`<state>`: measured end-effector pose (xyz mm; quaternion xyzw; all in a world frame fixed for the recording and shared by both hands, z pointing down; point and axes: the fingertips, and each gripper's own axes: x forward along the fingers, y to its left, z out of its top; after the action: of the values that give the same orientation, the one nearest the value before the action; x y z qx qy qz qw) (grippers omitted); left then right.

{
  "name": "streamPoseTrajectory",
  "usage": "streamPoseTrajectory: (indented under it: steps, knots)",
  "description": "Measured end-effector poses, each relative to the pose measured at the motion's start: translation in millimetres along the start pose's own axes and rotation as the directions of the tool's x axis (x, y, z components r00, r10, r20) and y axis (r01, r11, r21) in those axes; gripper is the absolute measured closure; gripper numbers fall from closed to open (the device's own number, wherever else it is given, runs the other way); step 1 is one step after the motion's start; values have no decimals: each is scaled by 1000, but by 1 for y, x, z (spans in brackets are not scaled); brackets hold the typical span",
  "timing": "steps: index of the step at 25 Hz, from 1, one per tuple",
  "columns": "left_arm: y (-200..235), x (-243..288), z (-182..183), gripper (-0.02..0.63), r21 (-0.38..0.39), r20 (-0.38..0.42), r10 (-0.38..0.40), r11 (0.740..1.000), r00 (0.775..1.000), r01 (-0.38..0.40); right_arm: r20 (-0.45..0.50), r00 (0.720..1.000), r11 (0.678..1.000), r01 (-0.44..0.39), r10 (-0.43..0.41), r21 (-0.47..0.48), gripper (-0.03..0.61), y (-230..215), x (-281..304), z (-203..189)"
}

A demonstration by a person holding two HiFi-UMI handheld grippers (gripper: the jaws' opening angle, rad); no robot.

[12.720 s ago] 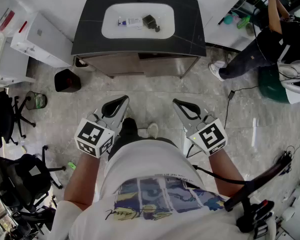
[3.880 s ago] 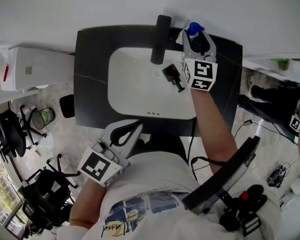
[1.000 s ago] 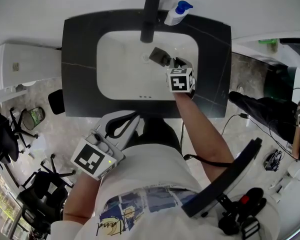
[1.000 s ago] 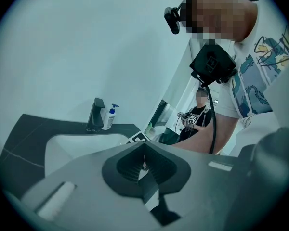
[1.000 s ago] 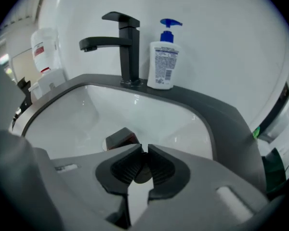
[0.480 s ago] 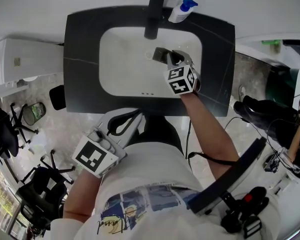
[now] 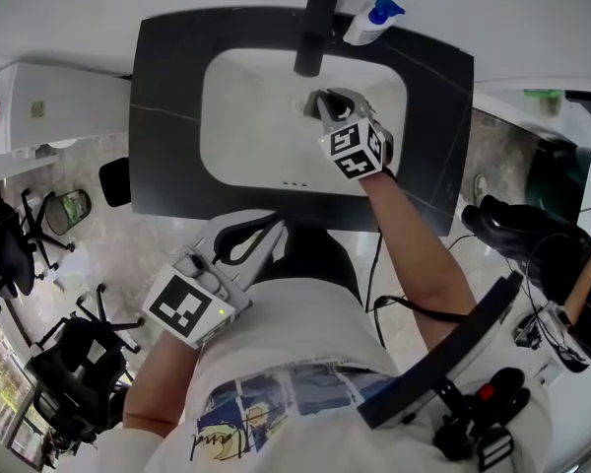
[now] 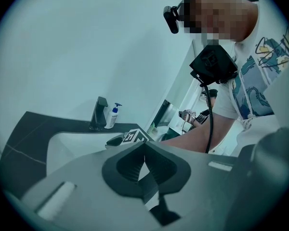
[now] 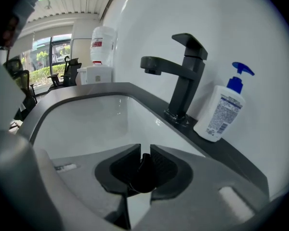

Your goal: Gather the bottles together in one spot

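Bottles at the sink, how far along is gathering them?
Done: the white pump bottle stands on the counter beside the faucet. In hand: the right gripper has the dark bottle between its opening jaws above the basin. Left: setting it by the pump bottle. The left gripper is shut, empty.

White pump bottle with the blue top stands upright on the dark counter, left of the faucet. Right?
Not quite. The white pump bottle stands upright on the dark counter, but to the right of the faucet, not the left. The right gripper view shows it plainly.
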<state>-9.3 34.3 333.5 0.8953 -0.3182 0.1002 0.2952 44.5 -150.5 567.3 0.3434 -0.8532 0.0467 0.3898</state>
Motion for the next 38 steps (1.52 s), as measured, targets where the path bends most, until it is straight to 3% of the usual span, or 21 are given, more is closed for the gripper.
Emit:
streamPoseTrajectory:
  steps: [7,22,31,36,37,38]
  knots:
    - [5,3,4,609,0,14,22,1000,1000,-22,61,998,999,-20,18,37,460,-1,12,9]
    - [12,12,4,609,-21,6,49,999,999,-49,143,977,974,-176,156,143,434,17,28,14]
    - [13,9,2,609,-19,4,58,998,998,-58,186,975,966,-158,120,206,430,15,33,9]
    - [13,6,-2,609,-26,-16,60,998,998,-60,198,975,966,-139,97,216,450,13,25,13]
    - [13,5,-4,609,-27,-24,59,998,998,-60,207,974,971,-132,90,200,581,12,22,17]
    - [13,6,-4,609,-27,-24,58,998,998,-58,216,973,976,-124,84,178,581,11,18,22]
